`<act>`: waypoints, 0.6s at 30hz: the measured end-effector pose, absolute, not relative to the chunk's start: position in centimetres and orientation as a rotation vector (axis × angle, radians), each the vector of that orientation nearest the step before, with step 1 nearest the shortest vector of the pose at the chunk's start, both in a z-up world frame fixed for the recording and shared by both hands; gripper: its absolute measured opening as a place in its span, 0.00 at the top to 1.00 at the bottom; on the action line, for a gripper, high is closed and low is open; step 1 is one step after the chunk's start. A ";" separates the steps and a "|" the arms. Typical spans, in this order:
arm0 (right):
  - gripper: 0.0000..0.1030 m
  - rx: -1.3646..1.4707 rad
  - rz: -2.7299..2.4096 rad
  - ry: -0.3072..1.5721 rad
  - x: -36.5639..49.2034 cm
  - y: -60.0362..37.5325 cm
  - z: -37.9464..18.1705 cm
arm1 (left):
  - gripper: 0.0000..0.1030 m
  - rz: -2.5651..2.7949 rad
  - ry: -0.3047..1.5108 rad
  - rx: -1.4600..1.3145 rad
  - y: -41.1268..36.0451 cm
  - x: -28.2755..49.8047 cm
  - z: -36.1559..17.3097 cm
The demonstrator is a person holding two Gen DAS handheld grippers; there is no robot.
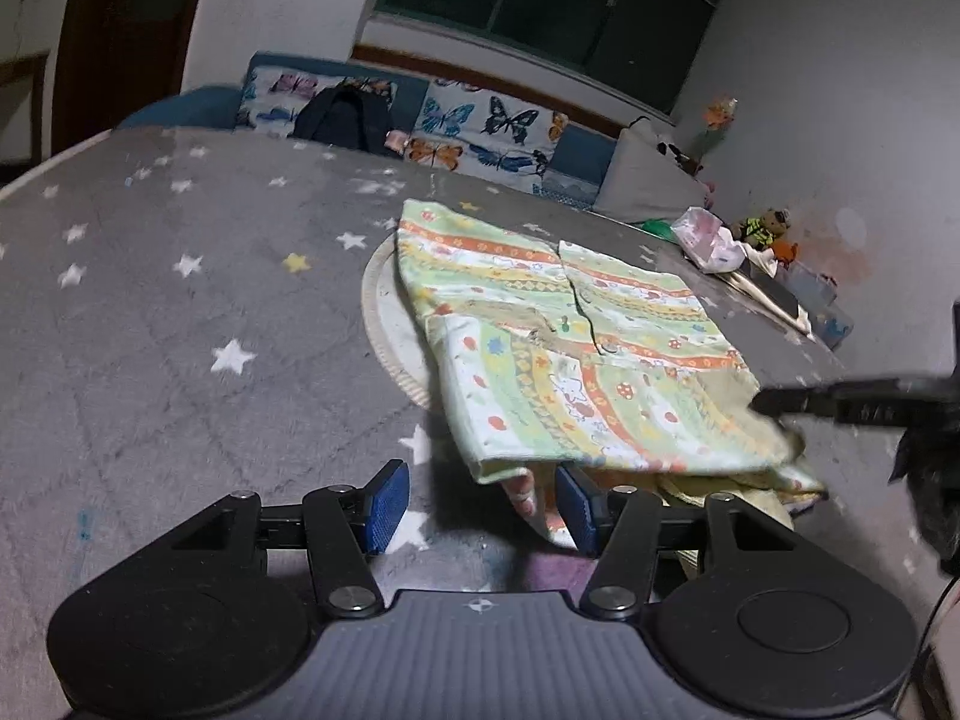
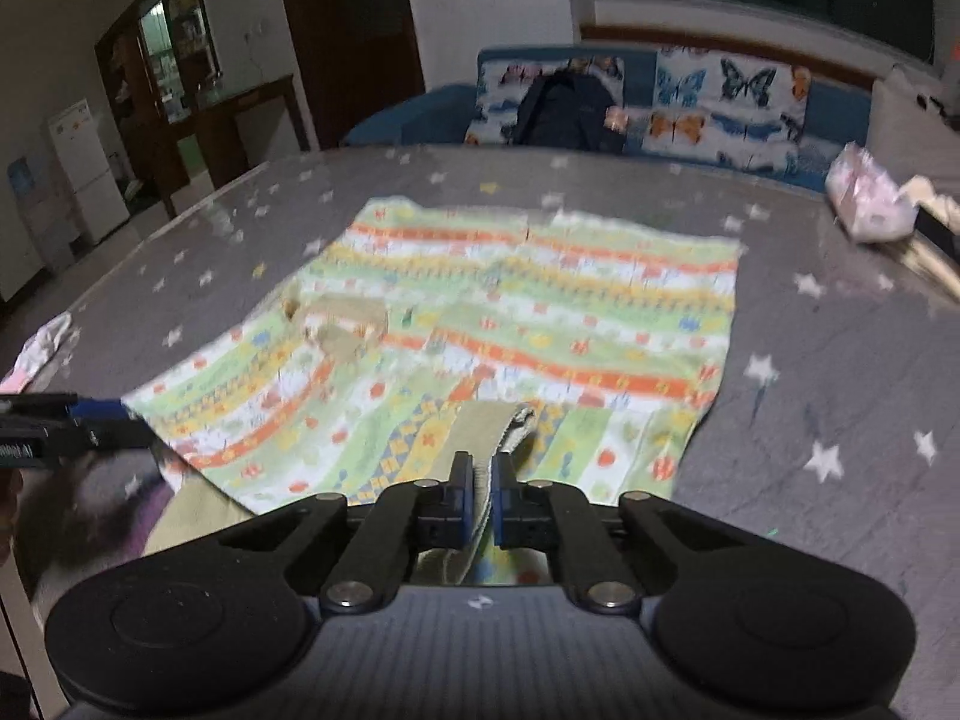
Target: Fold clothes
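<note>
A green, orange and yellow patterned garment lies on the grey star-print table cover; it also shows in the right wrist view. Its near part is folded back over itself. My left gripper is open, its blue pads on either side of the garment's near left corner, which hangs between them. My right gripper is shut on the garment's near edge, a beige band of cloth pinched between its pads. The right gripper's fingers reach the cloth's right corner in the left wrist view.
A sofa with butterfly cushions and a dark backpack stands behind the table. A pink plastic bag and dark flat items lie at the table's far right. A white cloth lies at the left edge.
</note>
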State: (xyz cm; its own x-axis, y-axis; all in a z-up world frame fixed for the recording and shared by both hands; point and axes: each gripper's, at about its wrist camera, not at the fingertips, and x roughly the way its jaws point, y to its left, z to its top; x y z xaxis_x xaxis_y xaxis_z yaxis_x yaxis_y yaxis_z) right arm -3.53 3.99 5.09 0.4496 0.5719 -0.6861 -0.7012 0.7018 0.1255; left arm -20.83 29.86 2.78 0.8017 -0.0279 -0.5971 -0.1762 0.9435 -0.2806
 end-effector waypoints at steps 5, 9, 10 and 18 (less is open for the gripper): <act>0.97 -0.205 0.789 0.672 -4.0 4.2 7.6 | 0.67 0.125 0.627 -0.234 29.1 -20.3 2.8; 0.97 -0.212 0.785 0.617 -4.4 4.3 9.0 | 0.85 0.163 0.630 -0.221 29.3 -20.6 2.5; 0.97 -0.215 0.781 0.620 -4.4 4.3 8.8 | 0.85 0.175 0.631 -0.224 29.4 -20.7 2.5; 0.89 -0.296 0.747 0.792 -3.5 5.0 3.6 | 0.73 0.186 0.668 -0.240 30.2 -21.6 2.4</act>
State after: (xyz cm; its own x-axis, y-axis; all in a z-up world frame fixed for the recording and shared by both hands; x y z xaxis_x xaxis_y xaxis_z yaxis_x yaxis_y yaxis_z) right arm -3.52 5.01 3.58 0.4673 0.4931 -0.7338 -0.7038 0.7098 0.0289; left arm -21.55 30.21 2.43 0.7703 0.0928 -0.6309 -0.2461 0.9560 -0.1598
